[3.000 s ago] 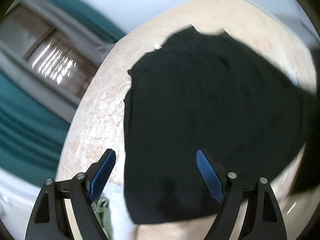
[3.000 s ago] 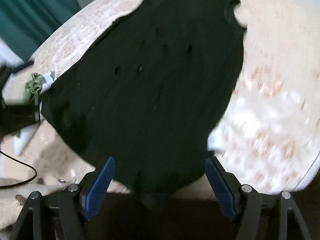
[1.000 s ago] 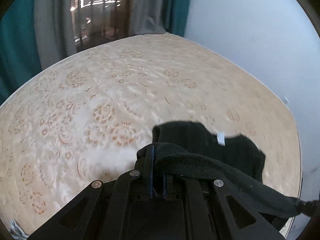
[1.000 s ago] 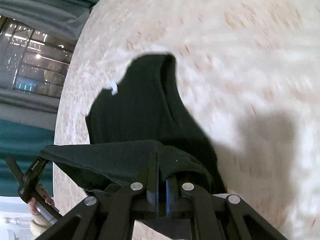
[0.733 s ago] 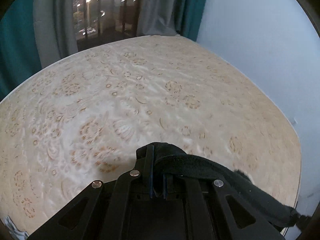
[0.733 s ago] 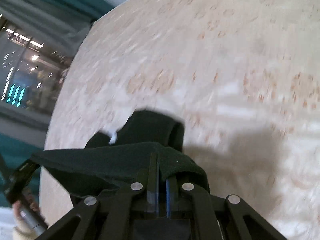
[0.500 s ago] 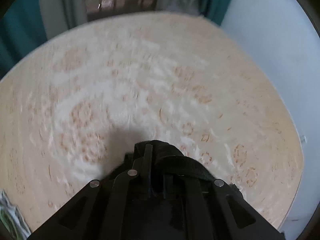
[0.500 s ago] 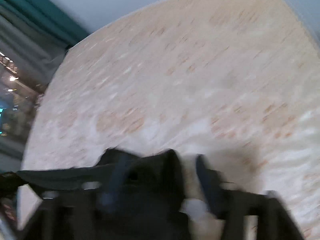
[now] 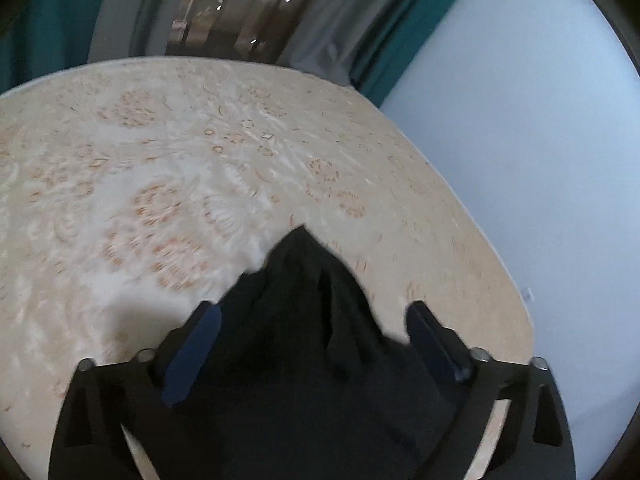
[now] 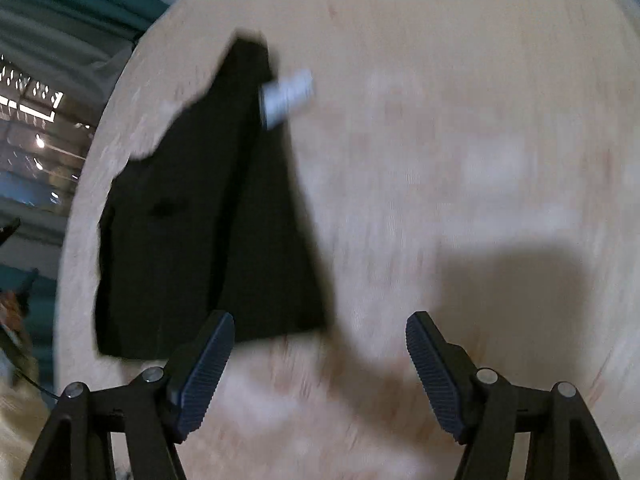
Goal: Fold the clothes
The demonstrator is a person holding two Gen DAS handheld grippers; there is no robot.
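Change: both grippers, clamped on black cloth a second ago, now stand apart from it; the garment, then lifted and stretched between them, now lies dropped on the bed.
Left gripper (image 9: 312, 348): lower centre of the left wrist view; jaws opening, spread wide; cloth lies between the blue pads (image 9: 192, 356) but neither pad presses on it.
Right gripper (image 10: 320, 364): lower centre of the right wrist view; jaws wide, nothing between them; the left pad sits just at the garment's near edge, contact not clear through the blur.
Garment (image 10: 208, 220): black, centre left of the right wrist view, lying as a narrow doubled strip with a lengthwise crease down its middle; in the left wrist view it fills the lower centre and rises to a peak (image 9: 300, 264) at mid-frame.
Label (image 10: 288, 98): white tag at the strip's far end, upper centre of the right wrist view, blurred.
Bed (image 9: 160, 168): cream floral cover, filling the middle band of the left wrist view; bare on all sides of the garment.
Surroundings: teal curtain (image 9: 404, 36) and dark window along the top of the left wrist view.
Done: one fold appears laid, halving the garment lengthwise.
Left: judged, a crosswise fold or two to shorten the strip, plus smoothing of the bunched peak under the left gripper.
Progress: judged roughly midway.
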